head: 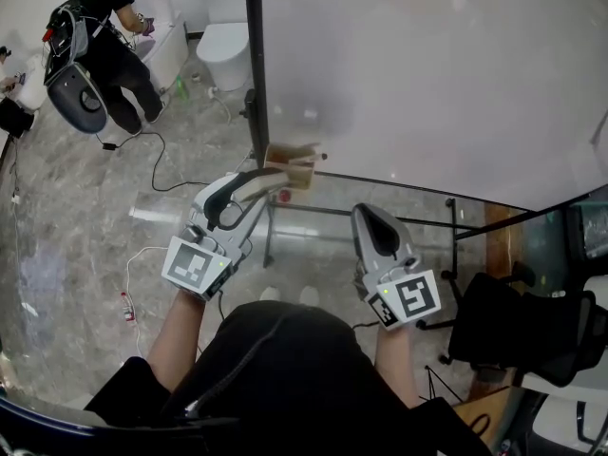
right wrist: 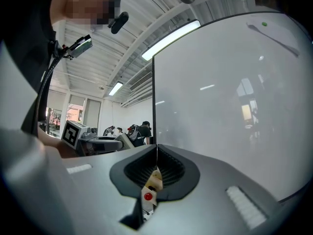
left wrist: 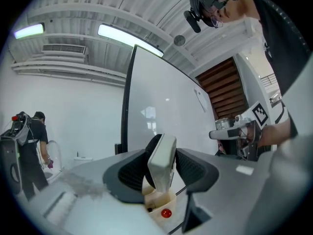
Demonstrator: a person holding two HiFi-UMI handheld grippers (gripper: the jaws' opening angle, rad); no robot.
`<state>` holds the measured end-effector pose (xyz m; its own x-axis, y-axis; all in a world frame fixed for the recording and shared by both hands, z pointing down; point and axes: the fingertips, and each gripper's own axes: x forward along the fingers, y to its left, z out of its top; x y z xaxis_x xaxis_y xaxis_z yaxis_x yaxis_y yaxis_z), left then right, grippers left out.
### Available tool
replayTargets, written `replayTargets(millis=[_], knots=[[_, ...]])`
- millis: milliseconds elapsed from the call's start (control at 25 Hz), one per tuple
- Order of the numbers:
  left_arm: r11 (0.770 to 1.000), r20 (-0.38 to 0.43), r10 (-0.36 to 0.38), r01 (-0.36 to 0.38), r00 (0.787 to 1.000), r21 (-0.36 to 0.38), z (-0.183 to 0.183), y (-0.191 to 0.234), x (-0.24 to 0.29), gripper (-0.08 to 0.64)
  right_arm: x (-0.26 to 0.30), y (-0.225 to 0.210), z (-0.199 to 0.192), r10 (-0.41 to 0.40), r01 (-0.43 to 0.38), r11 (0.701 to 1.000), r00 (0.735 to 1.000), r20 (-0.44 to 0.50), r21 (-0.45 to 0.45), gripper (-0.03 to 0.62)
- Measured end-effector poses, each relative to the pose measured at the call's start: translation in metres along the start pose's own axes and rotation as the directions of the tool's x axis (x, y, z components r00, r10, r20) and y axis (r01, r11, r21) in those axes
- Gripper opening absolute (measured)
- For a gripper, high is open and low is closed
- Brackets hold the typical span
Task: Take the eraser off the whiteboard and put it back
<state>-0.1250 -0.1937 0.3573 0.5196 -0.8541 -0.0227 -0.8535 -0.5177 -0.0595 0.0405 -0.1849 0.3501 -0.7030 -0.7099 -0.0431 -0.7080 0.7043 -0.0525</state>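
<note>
My left gripper (head: pixel 274 184) is shut on a pale whiteboard eraser (head: pixel 258 190), held just in front of the whiteboard's (head: pixel 427 74) lower left corner. In the left gripper view the eraser (left wrist: pixel 163 161) stands upright between the two dark pads (left wrist: pixel 193 169), with the whiteboard (left wrist: pixel 166 111) beyond. A small tan holder (head: pixel 291 165) hangs on the board right past the eraser; it shows below the jaws as a beige box (left wrist: pixel 159 205) with a red tip inside. My right gripper (head: pixel 373 222) is shut and empty, level, to the right; its jaws meet (right wrist: pixel 156 156) before the board (right wrist: pixel 234 102).
The board's black frame post (head: pixel 255 55) rises at the left, and its stand bars (head: pixel 313 211) run under the grippers. Another person (head: pixel 100 36) bends by toilets (head: pixel 223 41) at the far left. A cable (head: pixel 157 164) lies on the floor. A black chair (head: pixel 518 326) stands on the right.
</note>
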Motion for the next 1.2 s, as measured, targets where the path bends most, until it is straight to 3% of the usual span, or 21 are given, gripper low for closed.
replayTargets(millis=[200,1200], knots=[[0.999,0.032,0.017,-0.016,0.999,-0.039,0.003,0.006,-0.011,0.198,-0.005,0.004,-0.001,-0.004,0.004,1.000,1.000,-0.001,-0.002,0.011],[0.999,0.043,-0.001,0.003,0.999,-0.043,0.003,0.007,-0.017,0.193,-0.010,0.012,-0.001,-0.024,0.024,1.000,1.000,-0.001,-0.003,0.011]])
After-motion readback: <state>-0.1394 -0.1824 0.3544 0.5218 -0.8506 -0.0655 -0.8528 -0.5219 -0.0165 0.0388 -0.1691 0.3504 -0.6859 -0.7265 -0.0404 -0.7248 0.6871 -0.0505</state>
